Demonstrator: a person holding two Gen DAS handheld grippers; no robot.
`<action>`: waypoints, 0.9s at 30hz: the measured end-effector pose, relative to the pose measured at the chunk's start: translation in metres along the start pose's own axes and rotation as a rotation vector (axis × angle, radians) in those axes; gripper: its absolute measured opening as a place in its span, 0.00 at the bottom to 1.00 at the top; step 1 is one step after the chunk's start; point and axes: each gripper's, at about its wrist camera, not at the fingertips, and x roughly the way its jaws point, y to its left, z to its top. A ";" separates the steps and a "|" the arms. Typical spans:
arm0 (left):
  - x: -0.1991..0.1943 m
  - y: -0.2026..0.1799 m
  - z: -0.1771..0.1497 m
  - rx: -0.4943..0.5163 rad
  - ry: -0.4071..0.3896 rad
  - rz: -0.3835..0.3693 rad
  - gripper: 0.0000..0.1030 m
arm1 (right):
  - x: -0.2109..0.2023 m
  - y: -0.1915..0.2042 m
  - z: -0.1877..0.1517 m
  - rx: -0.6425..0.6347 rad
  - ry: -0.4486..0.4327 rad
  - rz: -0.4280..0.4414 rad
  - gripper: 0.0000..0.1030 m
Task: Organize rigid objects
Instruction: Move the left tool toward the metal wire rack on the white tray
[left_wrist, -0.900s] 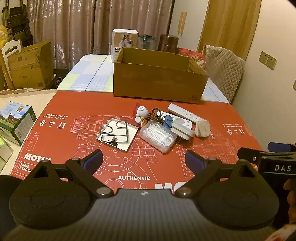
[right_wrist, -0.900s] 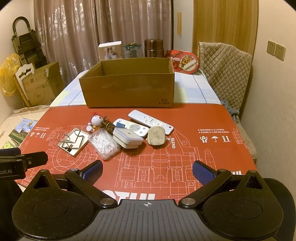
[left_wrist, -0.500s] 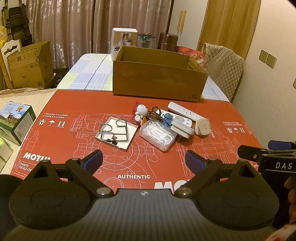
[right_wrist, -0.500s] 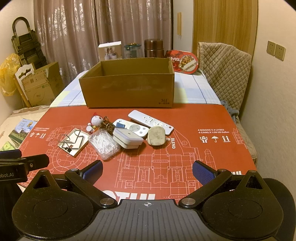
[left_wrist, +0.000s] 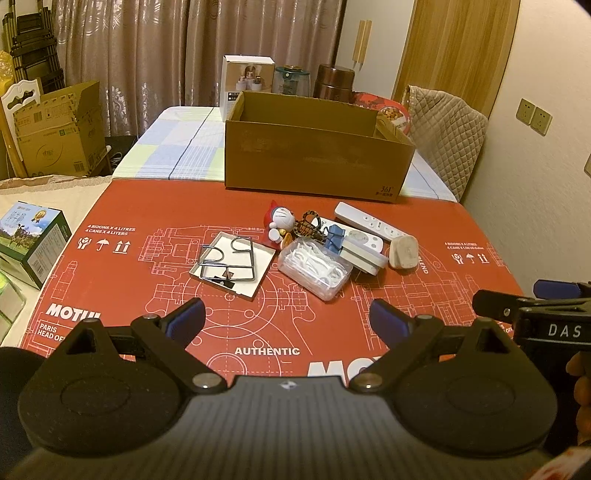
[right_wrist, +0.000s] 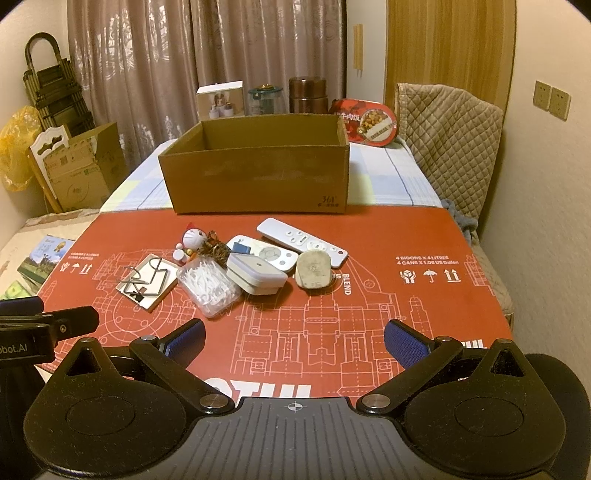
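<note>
Clutter (right_wrist: 255, 266) beyond right hand-held gripper (right_wrist: 294, 338)

red mat (left_wrist: 155, 221): "MOTUL", "AUTHENTIC" | cardboard box (left_wrist: 317, 166): "361" | right gripper (left_wrist: 561, 328): "DAS"

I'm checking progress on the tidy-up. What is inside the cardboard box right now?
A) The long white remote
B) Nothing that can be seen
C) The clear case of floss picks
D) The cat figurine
B: the box shows only bare inner walls, while the remote, figurine and floss case lie on the red mat.
</note>
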 end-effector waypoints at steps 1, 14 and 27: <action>0.000 0.000 0.000 0.000 0.000 0.000 0.91 | 0.000 0.000 0.000 -0.001 0.000 0.000 0.98; 0.000 0.000 0.000 0.000 -0.001 0.000 0.91 | 0.001 0.002 -0.001 -0.004 0.002 0.000 0.98; 0.008 0.011 0.004 0.011 0.006 0.011 0.91 | 0.014 0.006 0.002 -0.018 0.002 0.019 0.98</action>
